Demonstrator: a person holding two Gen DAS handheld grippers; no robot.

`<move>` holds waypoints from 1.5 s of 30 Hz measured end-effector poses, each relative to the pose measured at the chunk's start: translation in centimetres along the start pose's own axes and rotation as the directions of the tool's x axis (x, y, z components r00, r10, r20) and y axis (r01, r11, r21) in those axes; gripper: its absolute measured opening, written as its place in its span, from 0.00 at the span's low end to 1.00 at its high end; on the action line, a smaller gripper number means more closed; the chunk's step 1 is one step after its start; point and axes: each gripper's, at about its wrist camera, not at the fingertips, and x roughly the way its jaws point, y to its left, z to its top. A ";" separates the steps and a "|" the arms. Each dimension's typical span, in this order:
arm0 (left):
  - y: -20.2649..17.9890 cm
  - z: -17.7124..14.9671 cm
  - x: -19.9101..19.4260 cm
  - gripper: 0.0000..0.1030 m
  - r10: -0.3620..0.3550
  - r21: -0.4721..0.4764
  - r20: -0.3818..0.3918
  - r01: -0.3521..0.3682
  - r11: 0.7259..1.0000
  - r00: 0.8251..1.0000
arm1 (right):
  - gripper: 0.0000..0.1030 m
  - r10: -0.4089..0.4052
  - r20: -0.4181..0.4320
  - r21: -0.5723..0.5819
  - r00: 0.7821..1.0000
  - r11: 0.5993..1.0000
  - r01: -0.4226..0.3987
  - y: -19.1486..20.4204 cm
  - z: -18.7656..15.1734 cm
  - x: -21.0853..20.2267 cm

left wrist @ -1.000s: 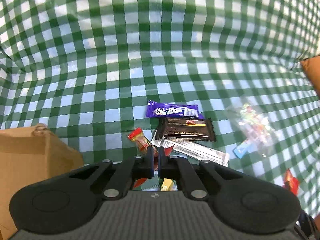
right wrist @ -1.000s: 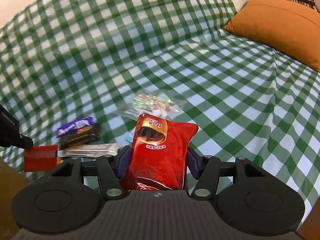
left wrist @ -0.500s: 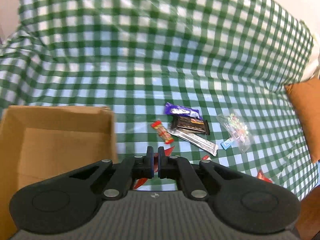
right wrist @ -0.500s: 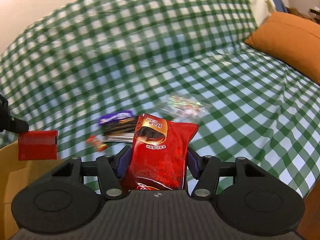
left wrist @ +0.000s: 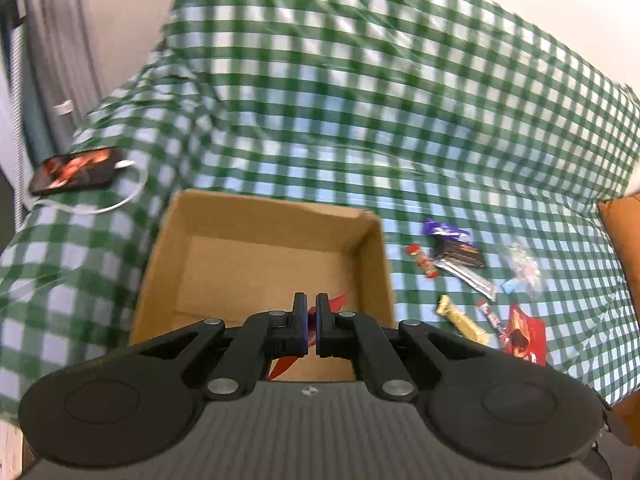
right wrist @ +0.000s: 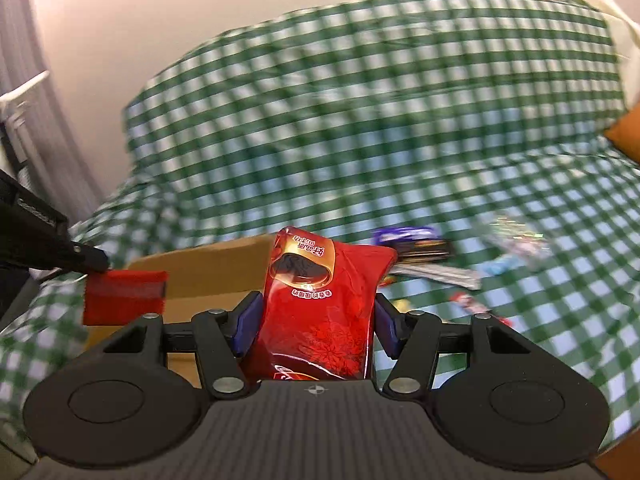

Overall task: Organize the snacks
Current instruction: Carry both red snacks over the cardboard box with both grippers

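My left gripper [left wrist: 311, 326] is shut on a thin flat red packet [left wrist: 333, 302] and holds it above the open cardboard box [left wrist: 256, 216]. In the right wrist view that packet [right wrist: 125, 298] hangs from the left gripper [right wrist: 94, 261] over the box [right wrist: 208, 270]. My right gripper [right wrist: 316, 330] is shut on a big red snack bag [right wrist: 320, 304], held above the bed to the right of the box. Several snacks lie on the checked cover right of the box: a purple bar [left wrist: 444, 230], a dark bar [left wrist: 460, 254], a gold bar [left wrist: 460, 320], a red bag [left wrist: 524, 338].
A phone [left wrist: 74, 170] with a white cable lies at the bed's left edge. An orange pillow [left wrist: 624, 232] is at the right. A clear candy bag [left wrist: 522, 264] lies among the snacks. The wall and a curtain are behind the bed.
Both grippers have moved left and up with their loads. The left gripper now hangs over the open box; the right one has come near the box's right side.
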 end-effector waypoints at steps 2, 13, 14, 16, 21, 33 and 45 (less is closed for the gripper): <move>1.8 -0.7 -0.6 0.03 0.003 -0.024 -0.001 -0.003 1.000 1.000 | 0.59 0.026 -0.018 -0.022 1.000 0.999 -0.027 1.9 -0.2 -0.2; 8.0 -3.4 -0.7 0.03 -0.006 -0.139 -0.006 0.005 0.990 1.000 | 0.59 0.075 -0.101 -0.129 0.992 0.988 -0.088 8.6 -1.8 -0.6; 8.3 -3.4 -0.6 0.03 -0.007 -0.143 -0.006 0.006 0.990 1.000 | 0.59 0.074 -0.106 -0.136 0.992 0.987 -0.088 8.9 -1.9 -0.5; 8.8 -3.6 -0.2 0.03 -0.009 -0.151 -0.011 0.007 0.988 1.000 | 0.59 0.068 -0.119 -0.147 0.991 0.985 -0.085 9.4 -1.9 0.0; 9.7 -4.0 0.9 0.03 -0.016 -0.165 -0.040 0.009 0.986 0.999 | 0.59 0.059 -0.152 -0.163 0.987 0.983 -0.084 10.6 -2.5 1.1; 10.4 -4.3 3.7 0.03 -0.010 -0.167 -0.082 -0.004 0.986 0.997 | 0.59 0.040 -0.216 -0.175 0.976 0.981 -0.079 11.3 -3.1 3.8; 10.4 -4.4 6.1 0.03 -0.004 -0.172 -0.126 -0.018 0.985 0.992 | 0.60 0.025 -0.265 -0.183 0.964 0.980 -0.076 11.9 -3.6 6.0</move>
